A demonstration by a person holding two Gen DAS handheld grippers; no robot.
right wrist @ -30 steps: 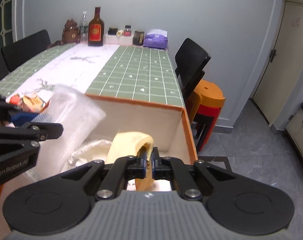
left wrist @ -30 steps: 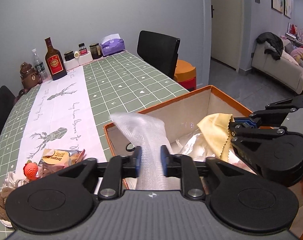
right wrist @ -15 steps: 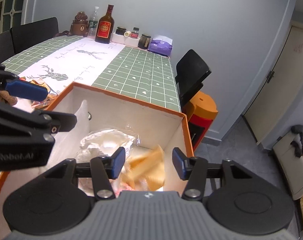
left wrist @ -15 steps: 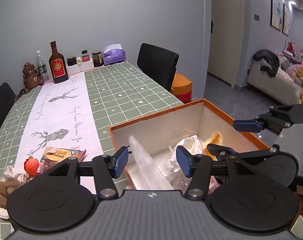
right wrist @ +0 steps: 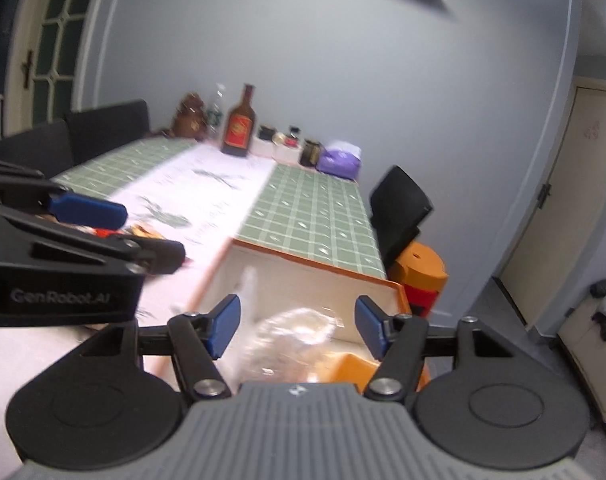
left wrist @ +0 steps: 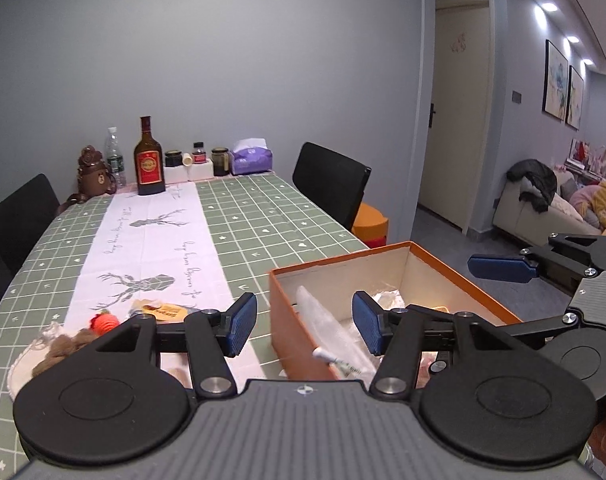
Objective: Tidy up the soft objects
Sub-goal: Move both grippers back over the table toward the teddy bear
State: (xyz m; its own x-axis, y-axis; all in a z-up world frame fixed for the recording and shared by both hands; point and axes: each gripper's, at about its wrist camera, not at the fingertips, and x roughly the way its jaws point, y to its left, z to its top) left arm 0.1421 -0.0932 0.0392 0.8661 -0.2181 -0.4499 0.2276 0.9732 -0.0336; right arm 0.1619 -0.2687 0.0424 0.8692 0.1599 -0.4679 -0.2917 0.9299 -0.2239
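Left gripper [left wrist: 305, 326] jaws wide, holding nothing, above the near corner of the orange box [left wrist: 461, 276]. Right gripper [right wrist: 297, 326] also wide and empty, over the box. Inside the box: plastic wrap [left wrist: 331, 330] against the left wall, a crumpled clear bag [right wrist: 295, 334] beside it. Left of the box on the table [left wrist: 263, 216]: snack packet [left wrist: 163, 310], red strawberry toy [left wrist: 103, 320], brown plush [left wrist: 65, 350]. Bottle [left wrist: 148, 160] and tissue box [left wrist: 251, 156] stand at the far end.

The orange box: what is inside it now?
Inside the orange box lie a bubble-wrap piece and crinkled clear plastic. The left gripper covers the rest.
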